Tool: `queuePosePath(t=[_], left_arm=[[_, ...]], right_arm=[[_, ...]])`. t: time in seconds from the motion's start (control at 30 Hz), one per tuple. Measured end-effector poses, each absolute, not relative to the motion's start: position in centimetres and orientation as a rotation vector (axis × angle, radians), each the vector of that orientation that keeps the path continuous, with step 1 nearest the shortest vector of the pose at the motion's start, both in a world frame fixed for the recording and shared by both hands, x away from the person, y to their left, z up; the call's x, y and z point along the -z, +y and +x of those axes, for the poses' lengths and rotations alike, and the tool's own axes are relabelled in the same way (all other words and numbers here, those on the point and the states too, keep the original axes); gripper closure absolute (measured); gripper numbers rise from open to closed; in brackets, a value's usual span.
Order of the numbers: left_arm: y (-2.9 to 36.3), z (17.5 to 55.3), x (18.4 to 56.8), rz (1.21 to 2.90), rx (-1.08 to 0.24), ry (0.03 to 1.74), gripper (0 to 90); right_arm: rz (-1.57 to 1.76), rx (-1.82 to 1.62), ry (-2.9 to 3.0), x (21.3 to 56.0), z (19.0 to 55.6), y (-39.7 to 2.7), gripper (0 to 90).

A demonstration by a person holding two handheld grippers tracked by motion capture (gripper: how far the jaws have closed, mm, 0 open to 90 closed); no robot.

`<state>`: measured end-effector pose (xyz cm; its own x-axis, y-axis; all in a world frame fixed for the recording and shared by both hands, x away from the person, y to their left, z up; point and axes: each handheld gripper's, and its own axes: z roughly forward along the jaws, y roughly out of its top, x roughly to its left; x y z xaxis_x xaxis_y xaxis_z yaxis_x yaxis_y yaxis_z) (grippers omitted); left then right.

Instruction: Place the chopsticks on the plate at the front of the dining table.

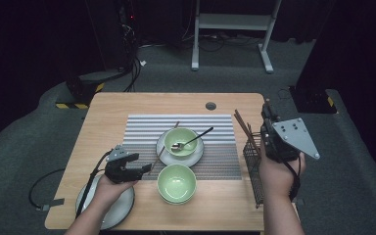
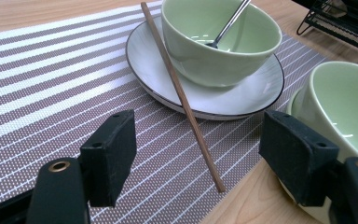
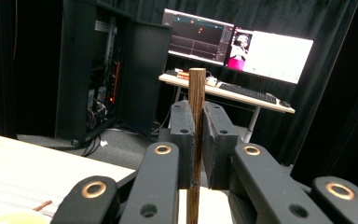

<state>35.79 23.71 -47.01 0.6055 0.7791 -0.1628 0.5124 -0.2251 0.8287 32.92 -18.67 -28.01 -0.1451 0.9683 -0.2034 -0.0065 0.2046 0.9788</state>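
Observation:
A wooden chopstick (image 2: 182, 93) leans on the rim of a white plate (image 2: 256, 88), its near end on the striped placemat (image 2: 51, 93). My left gripper (image 2: 200, 144) is open, one jaw on each side of that near end, touching nothing; in the high view the left gripper (image 1: 144, 169) sits low at the mat's left edge. On the plate stands a green bowl (image 1: 180, 139) with a spoon (image 1: 193, 139) in it. My right gripper (image 3: 198, 135) is shut on a second, upright chopstick (image 3: 196, 98), and the right gripper (image 1: 268, 117) hangs above the table's right edge.
A second green bowl (image 1: 176, 182) stands nearer the front, close to my left gripper's right jaw. A black wire basket (image 1: 252, 169) is at the table's right edge, with thin brown sticks (image 1: 242, 126) slanting up at its far end. A grey plate (image 1: 122, 208) lies under the left wrist.

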Motion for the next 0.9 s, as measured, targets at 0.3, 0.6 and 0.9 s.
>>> queuePosePath(t=[0.3,0.6,0.9], left_arm=[[24.0,35.6,46.8,1.894,-0.361,1.033,27.6],[24.1,35.6,46.6,1.881,-0.352,1.032,27.4],[23.9,35.3,46.5,1.871,-0.358,1.014,26.8]], right_arm=[[0.955,-1.178,1.409,27.7,32.9,-17.5,83.7],[0.926,-1.206,1.416,27.1,32.7,-16.4,83.8],[0.922,-1.243,1.437,27.7,32.8,-15.2,83.7]])
